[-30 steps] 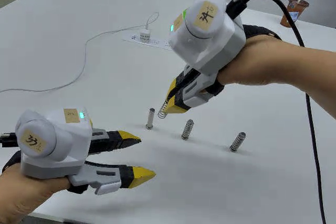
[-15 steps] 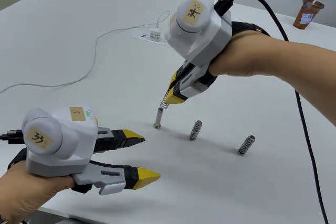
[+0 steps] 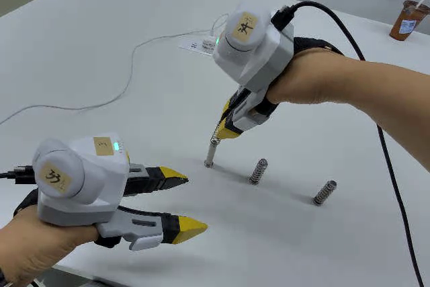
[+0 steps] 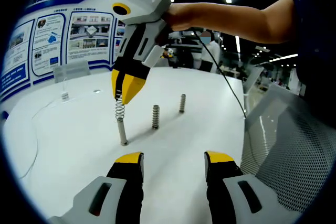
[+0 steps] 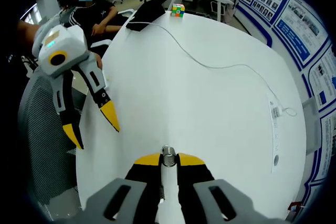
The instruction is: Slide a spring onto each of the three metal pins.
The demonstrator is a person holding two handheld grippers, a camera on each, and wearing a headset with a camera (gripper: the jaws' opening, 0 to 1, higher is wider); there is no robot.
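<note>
The right gripper (image 3: 226, 132) is clamped on the upper coils of a small coil spring (image 3: 215, 141), which hangs directly over the bare pin (image 3: 210, 157) with its lowest coil at the pin's tip; whether it has started over the tip I cannot tell. In the right gripper view the spring's top end pokes up between the closed jaws. Just beside the bare pin, in a row leading away from it, stand the two loaded pins (image 3: 259, 171) (image 3: 324, 193), each already wearing its spring. The left gripper (image 3: 182, 202) hovers near the bare pin with its jaws apart, holding nothing. The spring looks light, thin-wired and springy, so it likely bends sideways easily and could squirt out of smooth jaws. A gentle pinch at the top coils seems right: it leaves the lower coils free to find the pin above the bench (image 3: 302, 247).
</note>
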